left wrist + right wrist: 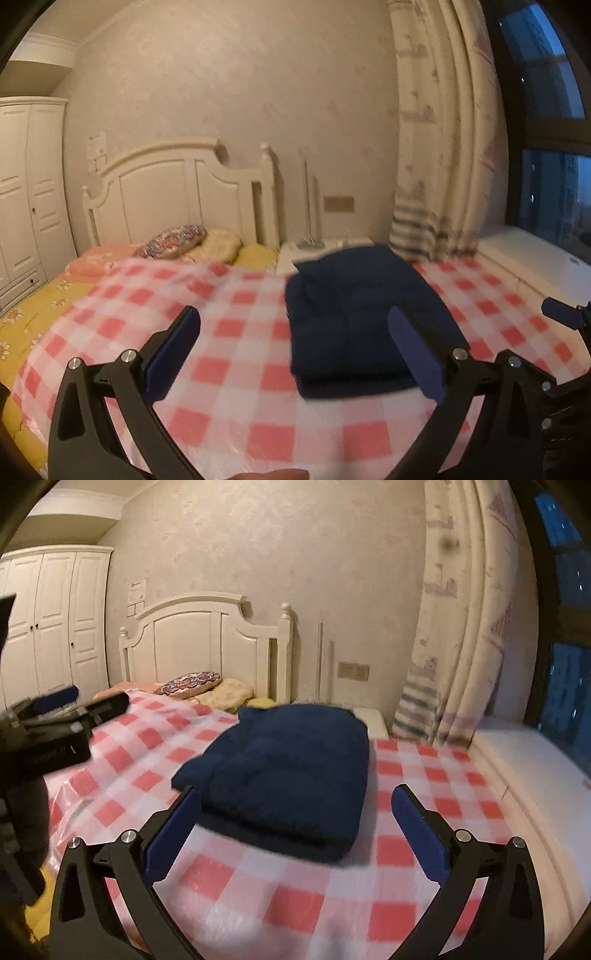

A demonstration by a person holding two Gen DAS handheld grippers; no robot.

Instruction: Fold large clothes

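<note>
A dark navy garment (354,317) lies folded into a thick rectangular bundle on the red-and-white checked cloth (236,332) that covers the bed. It also shows in the right wrist view (291,771). My left gripper (295,354) is open and empty, held above the cloth just in front of the bundle. My right gripper (295,834) is open and empty, also just in front of the bundle. The left gripper's body shows at the left edge of the right wrist view (55,720).
A white headboard (207,642) and several pillows (188,683) are at the far end of the bed. A white wardrobe (55,620) stands at left. A curtain (461,627), a window and a white sill (524,760) are at right. A yellow sheet (33,314) shows at left.
</note>
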